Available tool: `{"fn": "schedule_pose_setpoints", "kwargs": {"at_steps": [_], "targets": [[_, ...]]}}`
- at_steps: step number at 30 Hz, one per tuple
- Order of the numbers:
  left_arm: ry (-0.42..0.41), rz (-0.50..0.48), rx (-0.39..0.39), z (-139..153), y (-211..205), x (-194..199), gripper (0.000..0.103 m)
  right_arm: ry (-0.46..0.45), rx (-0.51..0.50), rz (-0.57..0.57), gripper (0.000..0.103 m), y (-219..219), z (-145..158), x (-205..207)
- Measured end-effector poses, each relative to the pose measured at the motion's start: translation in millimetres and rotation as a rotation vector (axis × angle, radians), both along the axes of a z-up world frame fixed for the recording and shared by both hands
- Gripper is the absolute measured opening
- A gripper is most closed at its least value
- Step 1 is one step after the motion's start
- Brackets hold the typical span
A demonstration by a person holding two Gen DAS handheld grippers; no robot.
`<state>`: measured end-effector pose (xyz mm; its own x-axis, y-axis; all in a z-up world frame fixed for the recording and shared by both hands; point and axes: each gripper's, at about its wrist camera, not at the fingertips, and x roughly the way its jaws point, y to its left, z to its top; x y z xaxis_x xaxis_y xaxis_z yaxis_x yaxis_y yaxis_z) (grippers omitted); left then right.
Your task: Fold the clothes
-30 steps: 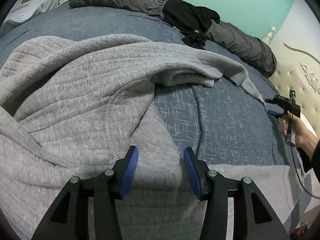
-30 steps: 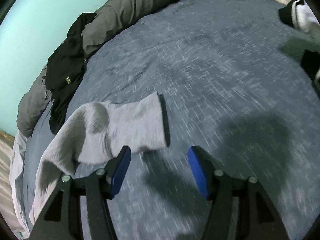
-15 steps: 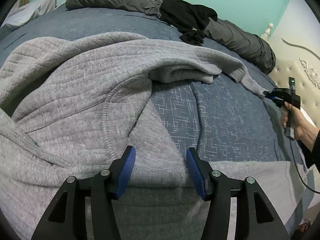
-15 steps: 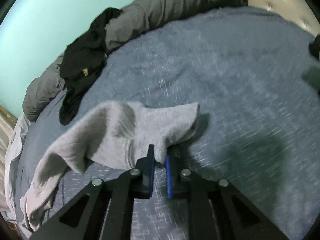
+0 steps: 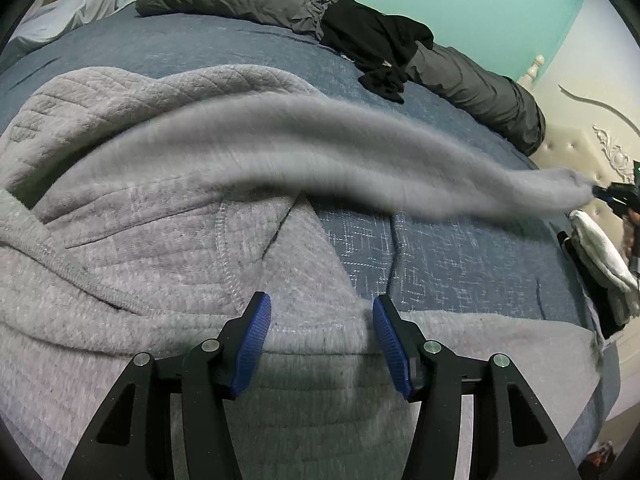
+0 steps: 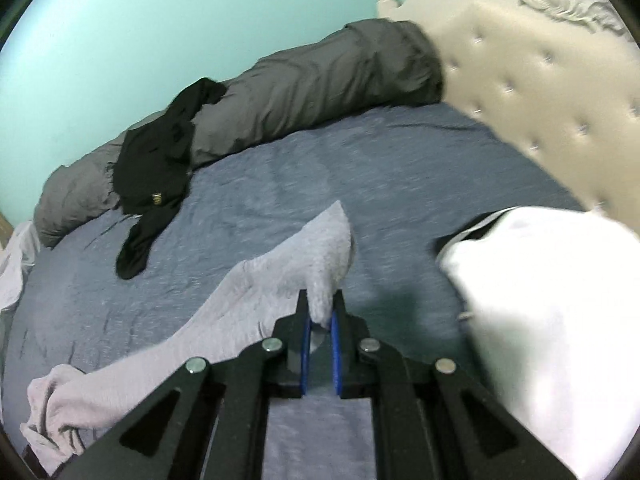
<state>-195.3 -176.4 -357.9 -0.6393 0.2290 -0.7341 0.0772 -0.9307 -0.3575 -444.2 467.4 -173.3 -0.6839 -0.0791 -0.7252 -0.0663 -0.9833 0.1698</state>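
Observation:
A grey hoodie (image 5: 132,216) lies spread on the blue bedspread (image 5: 440,248). My left gripper (image 5: 322,336) is open just above the hoodie's lower body, holding nothing. One sleeve (image 5: 360,160) is stretched out to the right, lifted and blurred. My right gripper (image 6: 320,316) is shut on the cuff of that sleeve (image 6: 280,280); it also shows at the right edge of the left wrist view (image 5: 612,196).
A rolled dark grey duvet (image 6: 320,88) lies along the far edge by the turquoise wall, with a black garment (image 6: 156,176) draped on it. Folded white and black clothes (image 6: 552,312) sit by the cream tufted headboard (image 6: 560,100).
My right gripper closed on the sleeve cuff and pulled it out to the right toward the headboard, lifting and straightening the sleeve. My left gripper stayed open over the hoodie body.

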Motion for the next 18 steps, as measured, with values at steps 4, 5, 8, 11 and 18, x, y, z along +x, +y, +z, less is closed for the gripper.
{"fn": "schedule_pose_setpoints", "kwargs": {"at_steps": [4, 5, 8, 11, 18], "targets": [[-0.001, 0.006, 0.003, 1.0, -1.0, 0.6, 0.057, -0.064, 0.030, -0.021, 0.008, 21.3, -8.4, 8.4], [-0.001, 0.008, 0.003, 1.1, -1.7, 0.8, 0.057, -0.089, 0.042, -0.022, 0.008, 24.2, -15.1, 10.1], [-0.003, 0.013, 0.006, 0.9, -3.7, 0.4, 0.057, -0.149, 0.076, -0.022, 0.008, 29.0, -37.6, 15.5], [-0.005, 0.011, 0.004, 0.1, -5.8, -2.4, 0.057, -0.159, 0.089, -0.036, 0.008, 32.9, -51.2, 22.8], [-0.007, 0.010, -0.005, -1.3, -7.7, -5.9, 0.057, -0.179, 0.139, -0.073, 0.008, 38.4, -56.3, 28.2]]}}
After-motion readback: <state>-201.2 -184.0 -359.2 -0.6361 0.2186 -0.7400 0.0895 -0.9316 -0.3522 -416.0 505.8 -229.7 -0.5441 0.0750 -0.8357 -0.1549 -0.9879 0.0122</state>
